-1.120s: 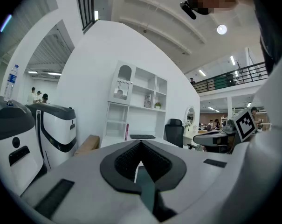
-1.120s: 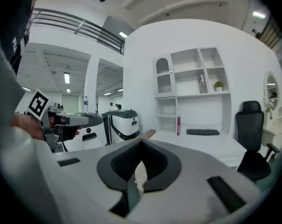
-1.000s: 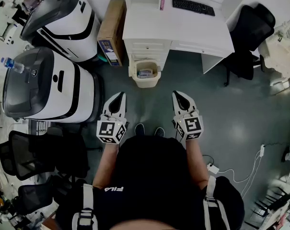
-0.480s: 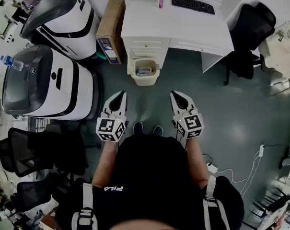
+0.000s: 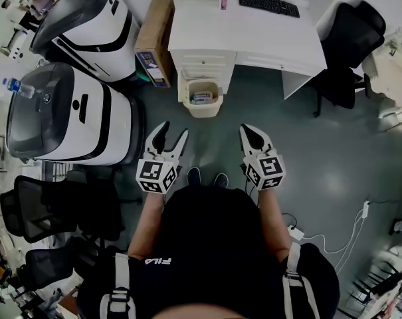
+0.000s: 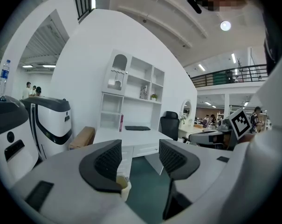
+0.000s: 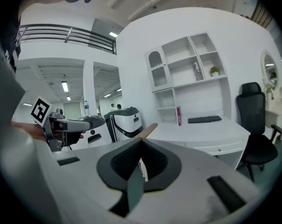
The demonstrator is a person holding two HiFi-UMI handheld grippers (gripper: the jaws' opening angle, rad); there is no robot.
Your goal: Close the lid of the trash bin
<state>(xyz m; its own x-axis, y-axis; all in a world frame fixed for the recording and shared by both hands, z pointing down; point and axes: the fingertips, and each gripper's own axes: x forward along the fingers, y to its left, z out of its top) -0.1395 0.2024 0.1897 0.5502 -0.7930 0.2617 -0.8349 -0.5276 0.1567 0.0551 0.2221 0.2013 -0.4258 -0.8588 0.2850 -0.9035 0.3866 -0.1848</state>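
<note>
Inspection finding, risks ranked by the size of the thing concerned:

1. The desk (image 5: 247,42) stood at the far side, its drawers directly behind the bin. You had little room there. A gripper pushed past the bin would, in my judgement, have struck the drawer fronts.

2. The box (image 5: 154,42) stood just left of the desk. A wide sweep by your left side risked catching it.

3. The bin (image 5: 202,100) sat on the floor against the foot of the desk, far of both grippers and well apart from them. It was open at the top, with items visible inside. I could not make out the lid as a separate part. A light bin on a smooth floor may slide or tip if you press off-centre.

4. The left gripper (image 5: 173,130) was low and in front of you. Its jaws were opening, with nothing between them. Jaws that wide could snag the rim rather than the lid.

5. The right gripper (image 5: 248,133) was beside it, jaws closed on nothing. It was fit for pushing only and may skid off a lid.

6. The items inside could stop the lid from seating.
</note>
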